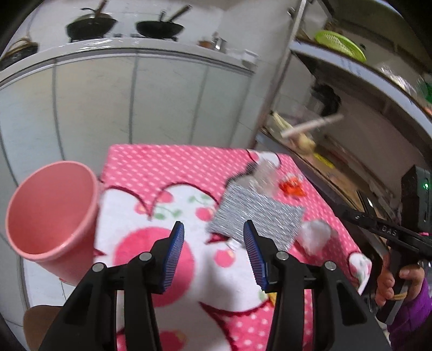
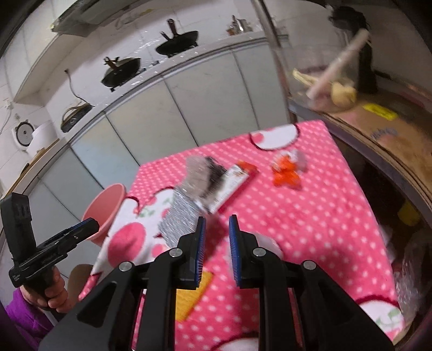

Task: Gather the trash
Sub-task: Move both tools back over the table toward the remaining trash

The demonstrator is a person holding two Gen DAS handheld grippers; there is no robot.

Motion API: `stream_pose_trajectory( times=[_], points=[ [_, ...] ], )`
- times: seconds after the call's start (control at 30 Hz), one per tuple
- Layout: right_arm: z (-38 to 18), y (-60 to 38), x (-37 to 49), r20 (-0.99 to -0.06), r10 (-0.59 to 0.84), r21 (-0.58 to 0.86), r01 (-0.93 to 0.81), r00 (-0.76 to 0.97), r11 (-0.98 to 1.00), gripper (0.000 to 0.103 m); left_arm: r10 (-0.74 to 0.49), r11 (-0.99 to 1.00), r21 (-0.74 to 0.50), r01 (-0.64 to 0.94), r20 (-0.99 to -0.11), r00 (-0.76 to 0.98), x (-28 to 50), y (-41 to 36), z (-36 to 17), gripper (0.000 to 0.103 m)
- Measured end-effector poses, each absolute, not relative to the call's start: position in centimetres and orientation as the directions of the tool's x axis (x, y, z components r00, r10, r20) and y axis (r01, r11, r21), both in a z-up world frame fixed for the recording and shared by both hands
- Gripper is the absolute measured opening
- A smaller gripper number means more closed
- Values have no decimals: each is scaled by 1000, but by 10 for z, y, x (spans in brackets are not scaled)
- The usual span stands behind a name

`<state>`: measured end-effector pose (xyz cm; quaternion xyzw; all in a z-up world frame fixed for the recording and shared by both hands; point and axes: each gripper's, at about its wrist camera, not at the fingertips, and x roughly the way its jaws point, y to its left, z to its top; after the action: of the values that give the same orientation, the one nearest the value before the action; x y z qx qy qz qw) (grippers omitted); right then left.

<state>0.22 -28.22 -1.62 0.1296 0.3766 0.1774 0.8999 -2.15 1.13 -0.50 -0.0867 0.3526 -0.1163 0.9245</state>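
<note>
Hovering over scattered trash (image 1: 256, 216): left gripper (image 1: 213, 259) jaws wide, right gripper (image 2: 216, 251) jaws narrow, both empty

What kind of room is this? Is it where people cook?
Most likely a home kitchen. Two black woks sit on a stove on the counter, white cabinet doors run below it, and a rice cooker stands at the counter's far end in the right wrist view.
</note>
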Motion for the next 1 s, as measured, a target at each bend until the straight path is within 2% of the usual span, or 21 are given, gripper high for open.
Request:
stream_pose_trajectory(
  times=[0.5, 0.83, 1.0],
  points=[
    [-41, -305, 2, -665, 398, 375, -179, 632, 910, 18, -420, 899, -263, 351, -745, 518, -12, -54, -45, 45],
    [-49, -308, -2, -672, 424, 396, -190, 607, 898, 18, -416, 885, -254, 390, -807, 418, -13, -78, -64, 45],
    [-47, -313, -2, -666, 429, 414, -176, 611, 893, 18, -411, 879, -249, 406, -828, 382, -14, -86, -72, 37]
  ],
)
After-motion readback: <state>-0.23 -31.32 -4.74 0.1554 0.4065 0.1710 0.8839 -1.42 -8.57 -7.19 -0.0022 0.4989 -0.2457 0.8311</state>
